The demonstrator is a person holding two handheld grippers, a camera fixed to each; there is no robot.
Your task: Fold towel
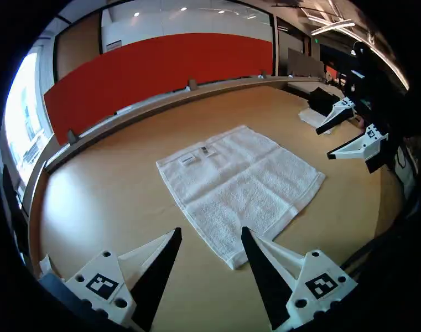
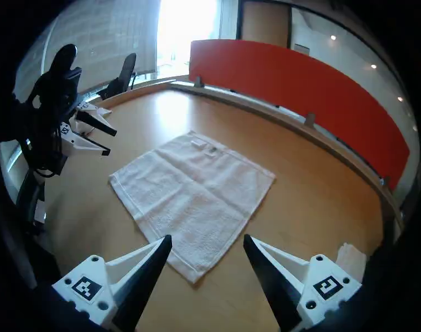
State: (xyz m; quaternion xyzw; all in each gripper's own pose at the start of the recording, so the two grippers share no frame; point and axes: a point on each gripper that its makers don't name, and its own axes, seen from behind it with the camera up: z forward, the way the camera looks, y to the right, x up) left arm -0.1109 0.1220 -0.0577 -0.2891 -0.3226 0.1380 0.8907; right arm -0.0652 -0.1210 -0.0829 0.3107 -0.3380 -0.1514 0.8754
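Note:
A white towel (image 1: 240, 185) lies spread flat on the wooden table (image 1: 99, 199), its labels near the far edge. My left gripper (image 1: 211, 238) is open, hovering just short of the towel's near corner, nothing between its fingers. In the same view my right gripper (image 1: 326, 143) hangs open at the far right, beyond the towel. From the right gripper view the towel (image 2: 191, 191) looks like a diamond with one corner pointing at me; my right gripper (image 2: 206, 245) stands open above that corner. The left gripper (image 2: 108, 142) shows open at the left, held by a dark-sleeved arm.
A red partition (image 1: 155, 72) runs along the table's far edge. A second folded white cloth (image 1: 315, 117) lies at the far right of the table, and a white scrap (image 2: 351, 257) sits near the right edge. Office chairs (image 2: 121, 74) stand by the bright window.

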